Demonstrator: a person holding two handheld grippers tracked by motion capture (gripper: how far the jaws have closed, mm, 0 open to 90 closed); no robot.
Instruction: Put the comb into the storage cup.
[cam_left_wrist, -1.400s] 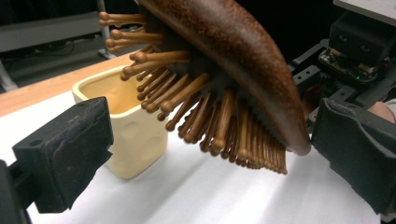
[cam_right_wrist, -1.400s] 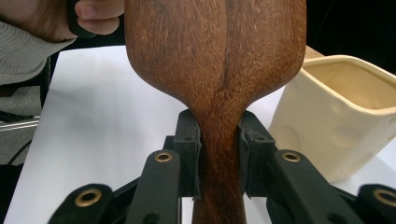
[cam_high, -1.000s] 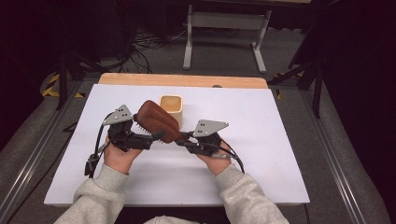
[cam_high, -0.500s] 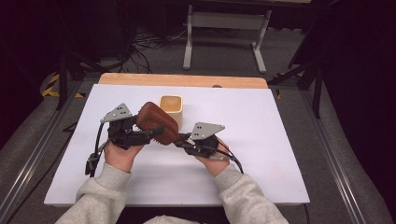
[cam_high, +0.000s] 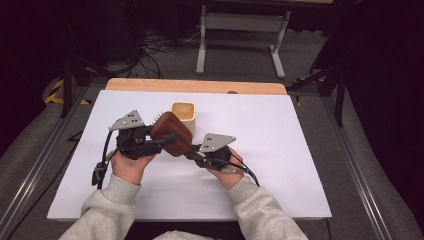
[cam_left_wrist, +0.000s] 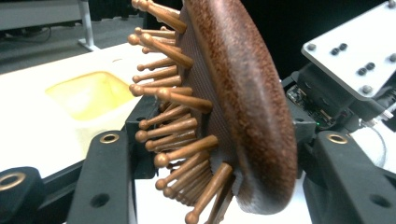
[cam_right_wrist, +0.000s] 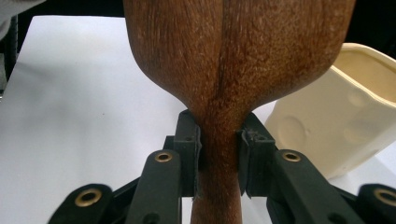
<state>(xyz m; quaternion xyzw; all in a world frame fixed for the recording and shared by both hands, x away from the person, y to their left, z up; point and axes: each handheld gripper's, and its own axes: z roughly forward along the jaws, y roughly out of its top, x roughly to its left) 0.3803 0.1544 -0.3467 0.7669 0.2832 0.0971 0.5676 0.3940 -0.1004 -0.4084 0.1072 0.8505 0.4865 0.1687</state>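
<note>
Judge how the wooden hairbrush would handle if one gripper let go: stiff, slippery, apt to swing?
The wooden hairbrush looks like solid wood, so probably stiff. The right gripper clamps the narrow handle, so the broad head may swing down if gripped there alone. The left gripper has just been closing around the head; its rounded back could slip.

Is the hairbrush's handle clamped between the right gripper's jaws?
Yes, in the right gripper view the wooden hairbrush narrows to its handle, and the right gripper presses it from both sides.
</note>
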